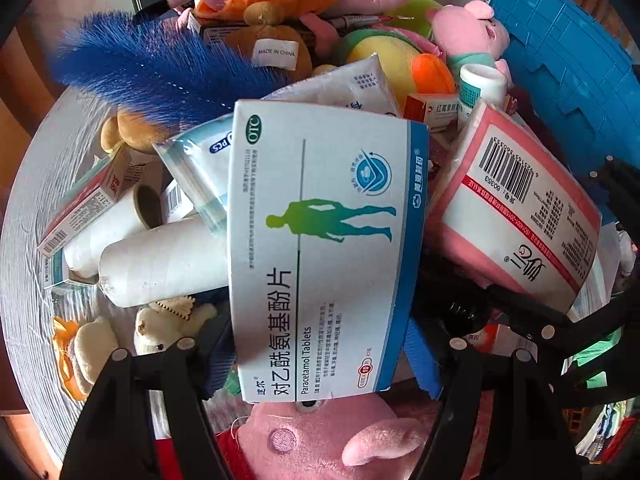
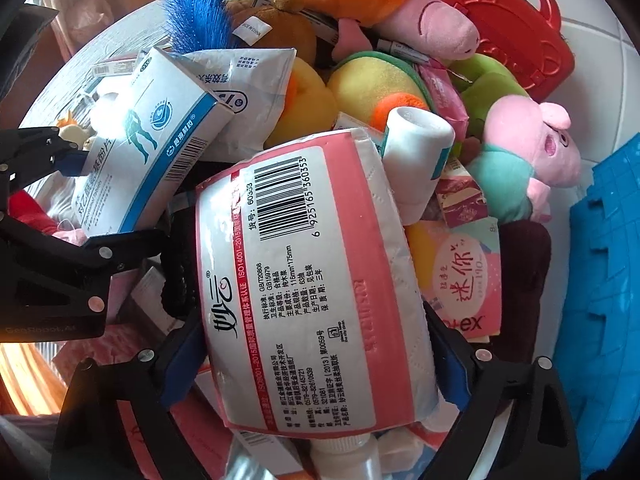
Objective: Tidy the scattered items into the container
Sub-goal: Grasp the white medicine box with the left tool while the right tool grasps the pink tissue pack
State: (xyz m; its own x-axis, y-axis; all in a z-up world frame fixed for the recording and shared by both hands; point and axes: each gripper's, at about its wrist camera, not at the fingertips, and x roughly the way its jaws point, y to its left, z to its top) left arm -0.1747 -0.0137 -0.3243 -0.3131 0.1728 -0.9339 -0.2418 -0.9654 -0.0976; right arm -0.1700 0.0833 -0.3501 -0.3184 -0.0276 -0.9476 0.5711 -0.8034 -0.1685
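The left gripper (image 1: 320, 364) has its fingers on both sides of a paracetamol tablet box (image 1: 320, 248), which fills the middle of the left wrist view. The box sits between them, but I cannot tell if the blue pads are pressing on it yet. This box is light, flat and stiff, with smooth slippery card, so the long thin edges are the best place to hold it, and a hard squeeze could crush it. The right gripper (image 2: 320, 356) has its fingers wide apart around a pink tissue pack (image 2: 316, 280) in the middle of the right wrist view, with a blue pad close on each side; again I cannot tell if they squeeze it. The pack is soft, light and squashy, and its plastic wrap is slick, so hold it across the middle. Both things lie on top of a big heap of plush toys, medicine boxes, white rolls (image 1: 160, 264) and a fluffy blue feather (image 1: 152, 72). The heap sits in a round pale tub (image 1: 36, 216), seen at the left. A blue plastic crate (image 1: 568, 64) is at the upper right. A red plastic case (image 2: 508, 24) lies on white floor tiles at the top right of the right wrist view.
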